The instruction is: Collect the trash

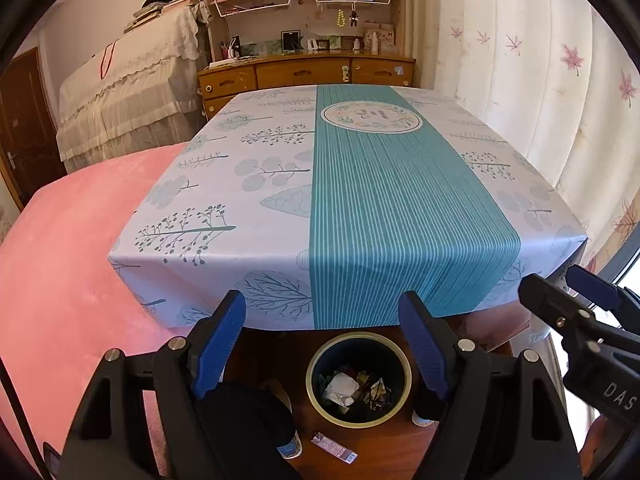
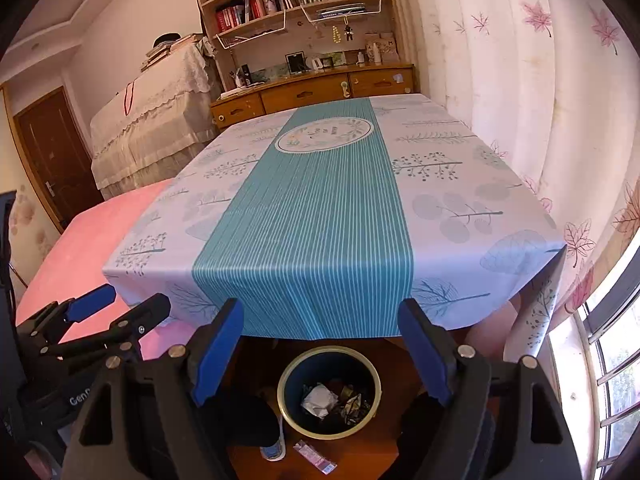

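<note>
Both tools gape empty above the trash bin (image 1: 359,380), left tool (image 1: 322,344), right tool (image 2: 320,346), stray wrapper (image 1: 334,447) beside the bin, tabletop (image 1: 360,184) beyond it

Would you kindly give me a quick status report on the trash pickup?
Both grippers open, empty: left gripper, right gripper. Bin holds crumpled trash. One wrapper on floor beside bin. Nothing blocking.

Each tool, the left tool (image 1: 323,316) and the right tool (image 2: 321,322), is a black plastic frame with silver round screws and blue padded fingers (image 1: 221,344). White lettering marks the right tool's side.
</note>
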`<state>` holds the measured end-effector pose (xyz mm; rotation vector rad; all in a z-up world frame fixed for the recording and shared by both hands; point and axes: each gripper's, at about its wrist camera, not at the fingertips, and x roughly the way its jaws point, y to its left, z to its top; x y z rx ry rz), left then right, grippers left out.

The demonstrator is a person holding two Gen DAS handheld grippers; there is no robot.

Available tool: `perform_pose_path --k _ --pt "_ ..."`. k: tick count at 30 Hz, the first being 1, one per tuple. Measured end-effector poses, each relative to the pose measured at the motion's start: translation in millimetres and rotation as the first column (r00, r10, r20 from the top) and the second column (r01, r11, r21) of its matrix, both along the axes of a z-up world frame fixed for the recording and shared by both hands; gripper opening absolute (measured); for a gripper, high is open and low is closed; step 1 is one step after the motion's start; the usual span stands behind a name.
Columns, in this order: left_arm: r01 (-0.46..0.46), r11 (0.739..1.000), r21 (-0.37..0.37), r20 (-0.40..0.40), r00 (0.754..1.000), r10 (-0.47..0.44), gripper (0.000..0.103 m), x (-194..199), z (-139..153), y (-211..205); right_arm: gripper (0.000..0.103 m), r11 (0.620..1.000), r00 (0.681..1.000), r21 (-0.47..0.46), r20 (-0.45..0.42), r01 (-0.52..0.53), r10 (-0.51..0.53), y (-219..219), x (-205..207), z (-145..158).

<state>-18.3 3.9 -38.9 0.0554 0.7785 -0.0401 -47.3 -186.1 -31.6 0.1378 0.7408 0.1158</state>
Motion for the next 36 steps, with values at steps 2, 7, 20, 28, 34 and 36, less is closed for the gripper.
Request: perform_pose_path --k 2,7,20,28,34,36 --pt "0.002 1.0 0.003 -0.004 1.0 -0.002 0.077 -0.5 -2.0 -2.1 0.08 1.0 1.0 -0.012 0.006 -0.001 0.001 1.9 0.0 0.1" --pt "-0.003 1.0 0.008 -0.015 1.0 0.003 0.077 -0.1 -4.7 -3.0 0.08 1.0 1.0 -0.017 0.011 -0.004 0.004 4.7 0.8 -0.3" --pt "-0.026 0.999 -0.025 -0.002 1.0 0.026 0.077 5.1 3.1 7.5 0.08 0.999 0.999 -0.04 0.041 -0.003 0.004 20.2 2.6 8.0" --pt "-0.028 0.999 -0.035 -0.007 1.0 0.027 0.077 5.3 2.8 10.8 0.08 0.999 0.999 -0.043 0.034 -0.003 0.004 23.1 3.1 5.9" --pt "-0.021 0.998 -0.056 -0.018 1.0 0.02 0.077 6.2 4.7 12.4 0.08 0.999 0.999 -0.043 0.034 -0.002 0.004 23.2 2.8 5.6" --pt "-0.021 0.998 -0.056 -0.009 1.0 0.02 0.077 5.7 6.9 12.0 0.08 0.999 0.999 -0.05 0.042 -0.002 0.004 24.2 1.9 6.4"
